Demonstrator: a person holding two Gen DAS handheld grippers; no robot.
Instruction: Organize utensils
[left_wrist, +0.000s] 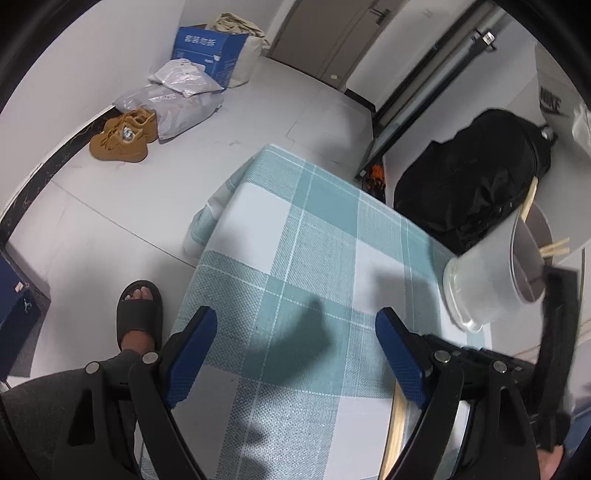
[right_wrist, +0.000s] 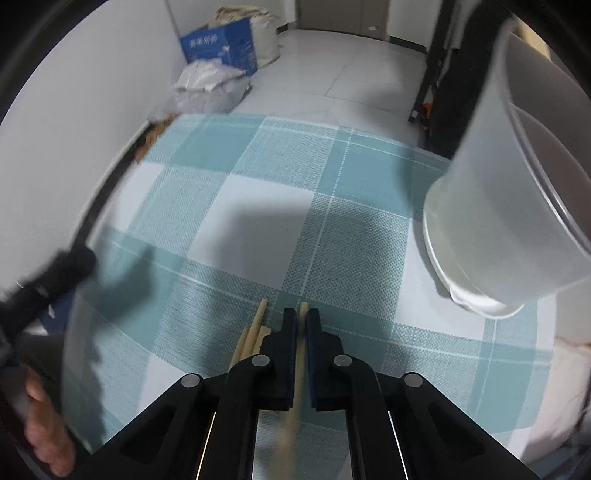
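- Table (right_wrist: 258, 221) w/ teal-and-white check cloth fills both views; floor beyond it holds a blue box, bags and tan shoes by the wall.
- Utensil holder (right_wrist: 498, 221): pale translucent tub w/ a divider inside, standing on the cloth's far right side on a white saucer-like base. In the left wrist view the holder (left_wrist: 484, 284) already has a few chopsticks poking above its rim.
- Left gripper (left_wrist: 295, 339): jaws spread wide, nothing between them, hovering over bare cloth near the table's near-left edge. Idle.
- Right gripper (right_wrist: 301, 321): pointing steeply down at the cloth, jaws clenched on one chopstick (right_wrist: 299, 373), which runs lengthwise between the pads; its tip shows just past the fingertips.
- Loose chopsticks (right_wrist: 253, 336): two or three more lie on the cloth just left of the right gripper's fingers, touching each other.
- Step in hand, by my read: pick of one stick just secured; not lifted yet as far as I can tell.
- Next calls for: lift clear w/o dragging the neighbours, carry right to holder, tip stick upright, drop into a compartment. Thin stick may pivot in the pads.
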